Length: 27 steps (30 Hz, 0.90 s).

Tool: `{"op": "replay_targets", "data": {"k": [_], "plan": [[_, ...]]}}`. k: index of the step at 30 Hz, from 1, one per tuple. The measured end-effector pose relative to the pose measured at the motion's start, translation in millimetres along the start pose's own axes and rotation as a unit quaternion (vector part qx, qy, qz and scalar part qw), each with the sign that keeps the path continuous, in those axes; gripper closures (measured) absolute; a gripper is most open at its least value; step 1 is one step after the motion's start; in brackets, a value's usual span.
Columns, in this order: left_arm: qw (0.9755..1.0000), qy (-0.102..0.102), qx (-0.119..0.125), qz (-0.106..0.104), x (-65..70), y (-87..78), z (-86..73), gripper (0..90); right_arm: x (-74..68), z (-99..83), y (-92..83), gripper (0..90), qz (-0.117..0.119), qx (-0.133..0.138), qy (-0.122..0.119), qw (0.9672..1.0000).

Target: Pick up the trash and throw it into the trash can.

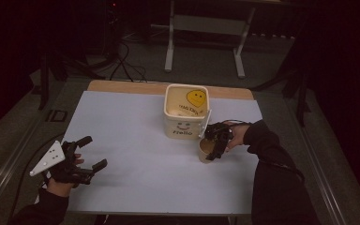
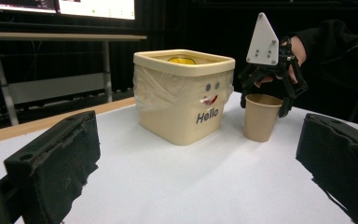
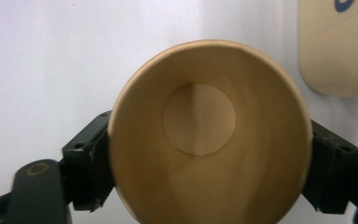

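- White tabletop (image 1: 136, 136) carries everything; any lift should go straight up from it.
- Cream bin (image 1: 186, 112), marked "Hello", stands just beside the cup, so the carry must clear its rim.
- Paper cup (image 3: 209, 135) stands upright and empty near the bin's right corner.
- Right gripper (image 1: 214, 140) has its jaws half closed, pads against the cup's sides; squeeze gently, since paper buckles.
- Left gripper (image 1: 82, 159) rests wide open, holding nothing.

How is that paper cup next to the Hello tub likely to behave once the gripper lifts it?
The paper cup looks empty, so it is probably very light. Its thin wall may dent where the right gripper has its jaws on either side. Standing upright and narrowing toward its base, it could tip if nudged near the tub.
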<state>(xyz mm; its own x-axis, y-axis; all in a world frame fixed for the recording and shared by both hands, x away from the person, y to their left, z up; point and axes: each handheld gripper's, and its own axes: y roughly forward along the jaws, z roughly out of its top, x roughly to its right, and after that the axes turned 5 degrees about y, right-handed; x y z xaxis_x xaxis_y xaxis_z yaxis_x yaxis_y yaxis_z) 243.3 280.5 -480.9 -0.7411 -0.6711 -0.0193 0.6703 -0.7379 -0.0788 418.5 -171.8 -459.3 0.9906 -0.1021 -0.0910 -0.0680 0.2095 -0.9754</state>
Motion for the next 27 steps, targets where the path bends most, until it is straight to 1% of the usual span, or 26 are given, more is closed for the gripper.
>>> {"op": "replay_targets", "data": {"k": [8,13,17,20,23,27], "plan": [[1.0,0.0,-0.001,-0.001,0.0,0.4,-0.1,0.7,-0.1,0.8,-2.1,21.5,-0.005,-0.002,0.0,1.0],[1.0,0.001,-0.002,-0.001,0.1,0.6,-0.1,0.7,-0.9,0.8,-5.0,22.2,0.001,-0.001,-0.003,1.0],[1.0,0.001,-0.002,-0.001,0.2,1.1,0.0,0.7,-0.6,0.9,-12.0,22.9,0.003,-0.001,0.003,1.0],[1.0,0.002,-0.004,-0.001,0.4,1.1,0.0,0.7,-0.8,1.7,-17.0,22.9,0.0,-0.001,0.003,1.0],[1.0,0.003,-0.003,-0.001,0.4,1.1,0.1,0.7,-1.6,2.7,-23.0,23.3,0.001,0.0,0.004,1.0],[1.0,0.003,-0.003,-0.002,0.1,1.2,0.1,0.7,-3.7,5.1,-32.8,23.5,0.004,-0.004,0.007,1.0]]}}
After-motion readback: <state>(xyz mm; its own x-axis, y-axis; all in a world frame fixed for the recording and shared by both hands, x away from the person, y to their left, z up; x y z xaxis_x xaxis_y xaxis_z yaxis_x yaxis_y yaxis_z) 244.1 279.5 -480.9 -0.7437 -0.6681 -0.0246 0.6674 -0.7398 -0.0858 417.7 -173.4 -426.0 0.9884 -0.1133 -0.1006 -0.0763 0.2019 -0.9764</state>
